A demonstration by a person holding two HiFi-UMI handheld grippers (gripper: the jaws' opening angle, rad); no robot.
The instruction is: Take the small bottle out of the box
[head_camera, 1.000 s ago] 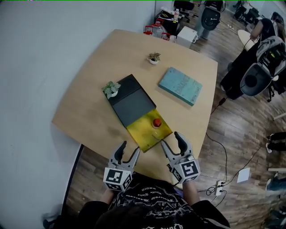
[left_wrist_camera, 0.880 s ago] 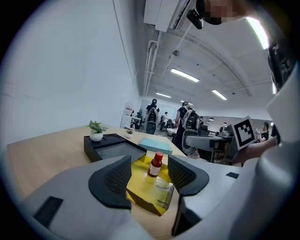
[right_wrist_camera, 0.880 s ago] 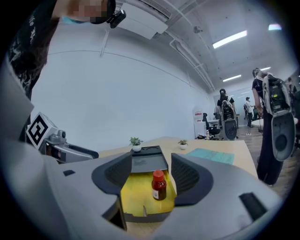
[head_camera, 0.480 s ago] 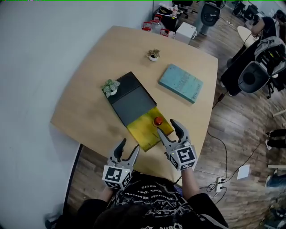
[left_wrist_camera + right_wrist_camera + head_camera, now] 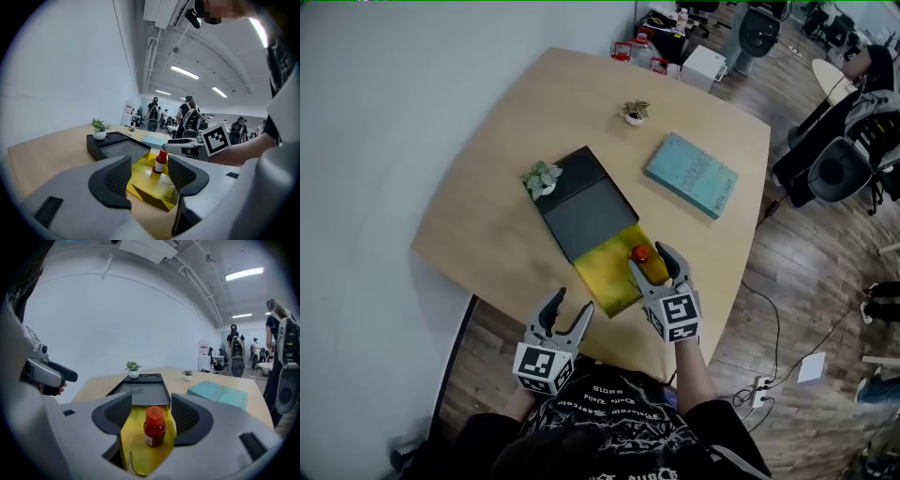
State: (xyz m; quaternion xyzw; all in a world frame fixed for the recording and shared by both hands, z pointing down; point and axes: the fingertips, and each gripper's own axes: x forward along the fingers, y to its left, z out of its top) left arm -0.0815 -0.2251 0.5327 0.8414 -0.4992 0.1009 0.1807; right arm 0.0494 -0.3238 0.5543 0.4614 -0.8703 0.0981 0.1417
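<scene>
A small brown bottle with a red cap (image 5: pixel 641 254) (image 5: pixel 154 427) (image 5: pixel 160 161) stands upright in the yellow inner tray (image 5: pixel 607 274) (image 5: pixel 136 451), which is slid out of the black box (image 5: pixel 587 208) (image 5: pixel 142 391). My right gripper (image 5: pixel 652 260) (image 5: pixel 151 414) is open, with one jaw on each side of the bottle and a gap to each. My left gripper (image 5: pixel 569 307) (image 5: pixel 149 171) is open and empty, held off the table's near edge and pointing at the tray's corner.
On the black box's far corner sits a small potted plant (image 5: pixel 542 176) (image 5: pixel 99 129). A teal book (image 5: pixel 691 174) (image 5: pixel 218 393) lies to the right, a second small plant (image 5: pixel 635 112) farther back. Office chairs (image 5: pixel 836 164) and people (image 5: pixel 190 117) are beyond the wooden table (image 5: pixel 487 225).
My right gripper has moved forward from the table's near edge over the yellow tray, and its jaws now flank the bottle. The left gripper has barely moved.
</scene>
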